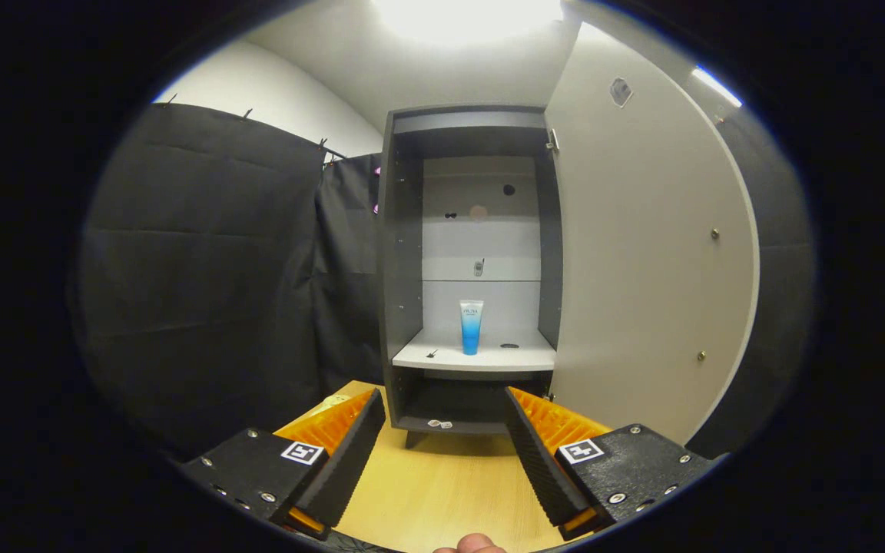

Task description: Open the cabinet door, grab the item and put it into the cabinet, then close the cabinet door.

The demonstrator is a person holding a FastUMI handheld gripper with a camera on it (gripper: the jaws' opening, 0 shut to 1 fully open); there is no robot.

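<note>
Pale wood table point(442, 484) runs bare from the gripper point(442, 430) to the foot of the dark grey cabinet point(400, 253), whose flat white door point(642, 261) stands swung wide to the right, leaving the front fully open. Blue-and-white tube point(471, 326), smooth and upright, stands mid-shelf point(481, 357), well beyond the fingers, with free room on both sides. Fingers point(354, 453), ribbed on their inner faces, are spread apart and hold nothing.

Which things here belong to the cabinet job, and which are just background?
Job: cabinet, its open door, blue tube standing on the shelf, open empty gripper.
Background: wooden table, black cloth wall.
</note>
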